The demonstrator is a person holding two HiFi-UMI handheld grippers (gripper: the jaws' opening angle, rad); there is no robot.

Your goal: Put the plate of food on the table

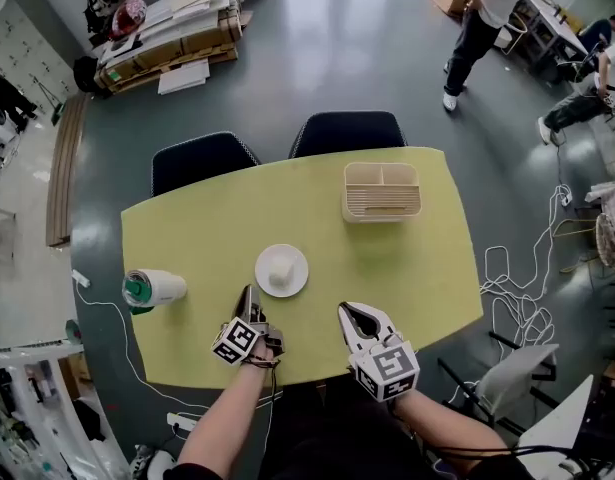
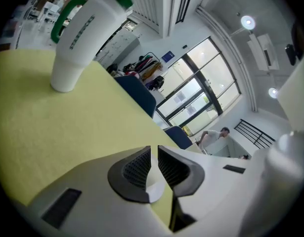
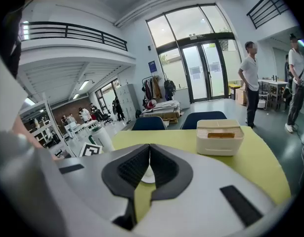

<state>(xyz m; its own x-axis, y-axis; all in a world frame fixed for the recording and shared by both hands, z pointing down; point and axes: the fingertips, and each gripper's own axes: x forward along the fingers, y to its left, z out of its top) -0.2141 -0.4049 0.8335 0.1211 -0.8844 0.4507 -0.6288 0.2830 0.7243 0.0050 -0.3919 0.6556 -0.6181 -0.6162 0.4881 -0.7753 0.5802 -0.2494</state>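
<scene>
Big hall w/ grey floor; yellow-green table (image 1: 407,268) fills the middle of the head view, w/ two dark chairs (image 1: 202,160) pushed in at its far side. White plate (image 1: 297,282) sits flat on the table, roughly centre-left, w/ a pale lump of food (image 1: 280,268) on it. Beige slatted box (image 1: 381,191) stands further back & to the right, well apart from the plate. White cup w/ green lid (image 1: 155,288) is near the table's left edge, apart from the plate. Left gripper (image 1: 250,293) is rolled on its side, tips just beside the plate's near-left rim; can't tell if they touch it. In the left gripper view its jaws are almost together, only a thin slit between the pads. A white patch shows low in the slit, but can't tell what it is. Right gripper (image 1: 349,313) is over the near edge of the table, right of the plate & apart from it, jaws together at the tips w/ nothing between. Its view has the plate far off behind the jaws. Person (image 1: 482,18) stands on the floor at far right, and white cables (image 1: 517,288) trail by the table's right end.
</scene>
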